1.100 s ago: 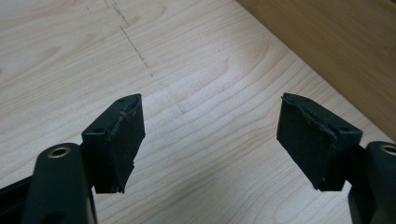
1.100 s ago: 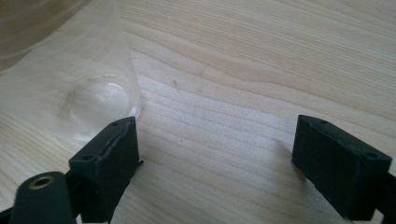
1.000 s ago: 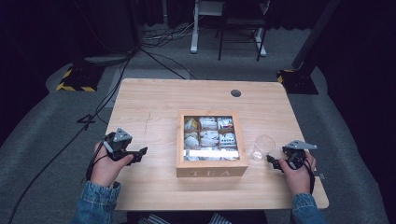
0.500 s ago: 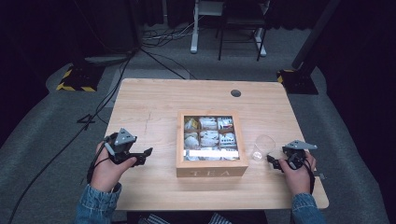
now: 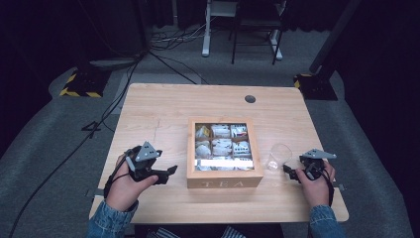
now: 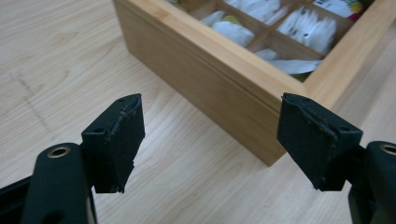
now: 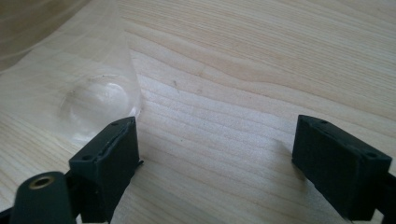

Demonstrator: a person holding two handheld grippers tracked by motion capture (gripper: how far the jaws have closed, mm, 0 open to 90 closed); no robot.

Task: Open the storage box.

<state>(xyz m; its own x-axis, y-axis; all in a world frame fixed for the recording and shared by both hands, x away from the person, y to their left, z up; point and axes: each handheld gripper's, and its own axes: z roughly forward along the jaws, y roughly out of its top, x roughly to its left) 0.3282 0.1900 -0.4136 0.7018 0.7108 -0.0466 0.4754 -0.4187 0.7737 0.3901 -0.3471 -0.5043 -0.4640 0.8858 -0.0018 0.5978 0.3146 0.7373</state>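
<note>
Item: wooden tea box (image 5: pixel 225 181), mid-table, lid off or glazed (I cannot tell which), sachets (image 5: pixel 221 145) in its compartments.
Item: clear glass (image 5: pixel 278 157), just right of the box.
Item: left gripper (image 5: pixel 166 173), jaws spread, empty, pointed at the box's near-left corner, just short of it.
Item: right gripper (image 5: pixel 292 172), jaws spread, empty, glass just beside its left jaw.
Step, as I judge it: approach. Next I would bring one jaw pair over a sachet, or square the right gripper around the glass.

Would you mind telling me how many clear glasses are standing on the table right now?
1. The clear glass stands on the table just right of the wooden tea box, beside the right gripper. Nothing suggests another is hidden.
</note>
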